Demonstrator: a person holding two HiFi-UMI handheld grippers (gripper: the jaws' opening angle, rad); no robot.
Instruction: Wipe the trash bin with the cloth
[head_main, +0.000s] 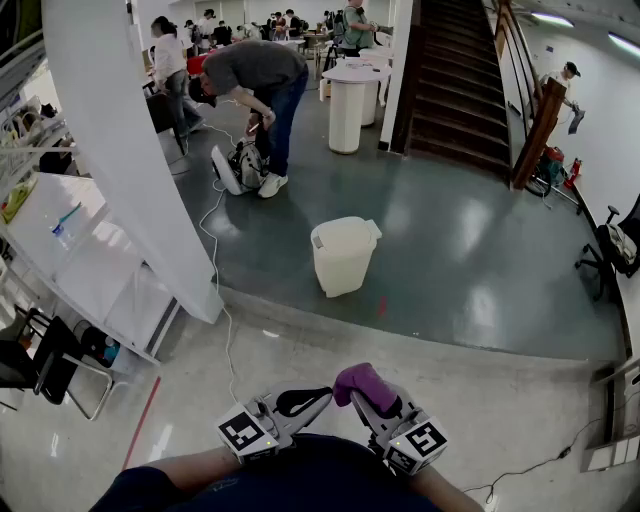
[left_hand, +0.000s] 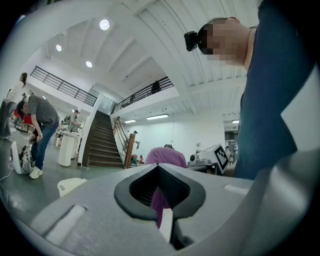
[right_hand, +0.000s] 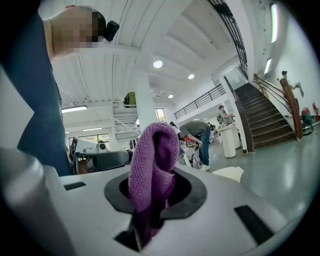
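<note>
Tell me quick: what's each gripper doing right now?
Left gripper: shut, nothing gripped.
Right gripper: shut on the purple cloth.

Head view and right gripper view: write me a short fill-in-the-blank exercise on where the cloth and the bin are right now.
1. The tool that is shut on the cloth is the person's ____ one.
2. The colour of the cloth is ____.
3. The cream bin stands apart from the cloth, out on the dark ____.

Missing words: right; purple; floor
</note>
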